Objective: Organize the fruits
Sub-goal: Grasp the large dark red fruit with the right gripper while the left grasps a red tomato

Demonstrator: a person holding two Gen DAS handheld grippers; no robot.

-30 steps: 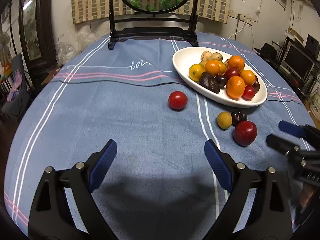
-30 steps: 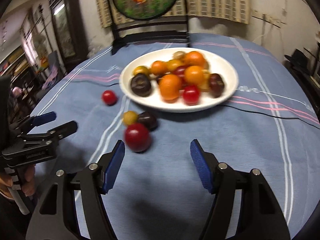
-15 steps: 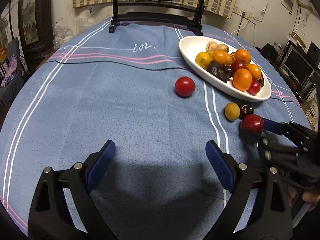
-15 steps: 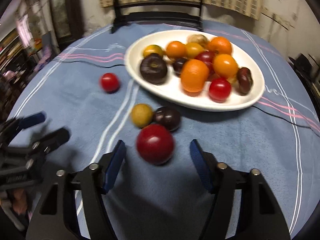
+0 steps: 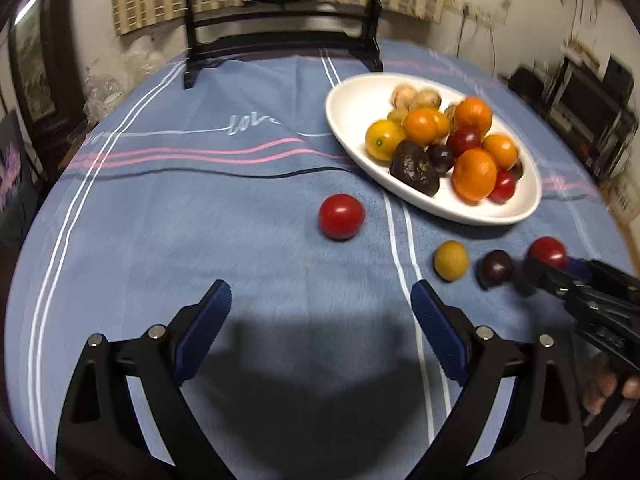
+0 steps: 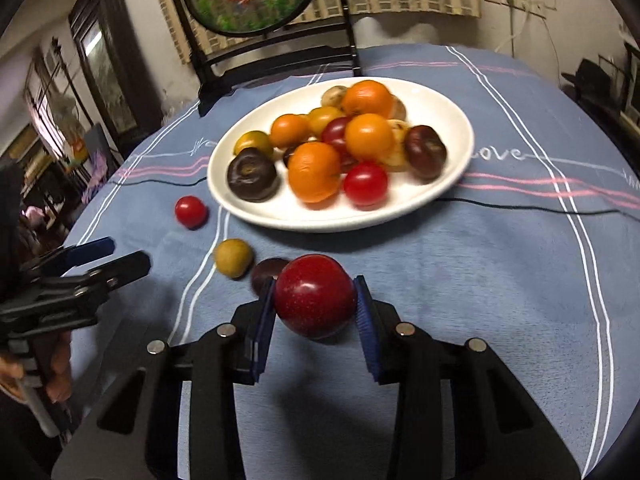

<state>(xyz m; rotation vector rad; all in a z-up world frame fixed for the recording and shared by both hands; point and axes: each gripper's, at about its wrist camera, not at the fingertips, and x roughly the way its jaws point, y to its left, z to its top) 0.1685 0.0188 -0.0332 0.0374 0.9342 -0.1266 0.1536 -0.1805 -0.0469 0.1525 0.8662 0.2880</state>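
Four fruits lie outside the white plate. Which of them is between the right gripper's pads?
The big dark red fruit: the right gripper is closing on it. The small red, yellow and dark purple fruits lie free on the cloth.

The surface [image 5: 168, 248] wears a blue cloth with white and pink stripes. On it rest a white oval plate [image 5: 352, 120] heaped with fruit, a lone red tomato [image 5: 341, 216], a yellow fruit [image 5: 451, 260], a dark plum [image 5: 496, 268] and a black stand [image 5: 280, 46] at the far edge.

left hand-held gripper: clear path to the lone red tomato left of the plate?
Probably yes. The left hand-held gripper is open and empty, and only bare tablecloth lies between it and the red tomato, which sits apart from the plate.
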